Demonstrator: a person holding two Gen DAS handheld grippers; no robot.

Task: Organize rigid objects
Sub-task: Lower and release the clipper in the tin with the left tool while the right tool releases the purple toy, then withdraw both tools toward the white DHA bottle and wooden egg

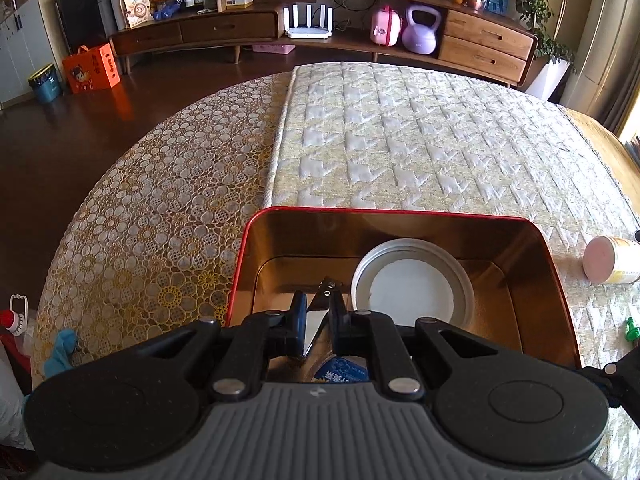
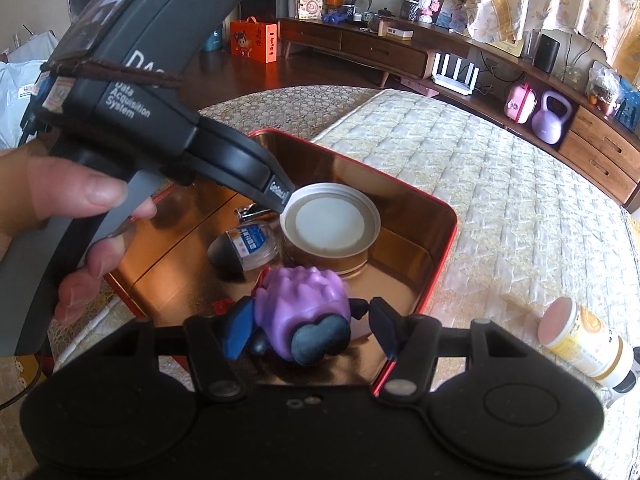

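The tin (image 2: 440,216) already holds a can (image 2: 330,232) and small bottle (image 2: 250,246). The left gripper (image 1: 318,320) clamps nail clippers (image 1: 320,304) inside it; the right gripper (image 2: 308,330), spread apart, brackets a purple toy (image 2: 304,308) there. A bottle (image 2: 584,344) beside the tin remains.

Left gripper housing (image 2: 132,76), at 10 o'clock: "Data Acquisition System", above it partial "DA" | finger tip label (image 2: 279,191), centre: illegible | snack bag (image 1: 137,3), at 11 o'clock: "燕麦拿铁" | small jar's blue label (image 2: 250,242): unreadable
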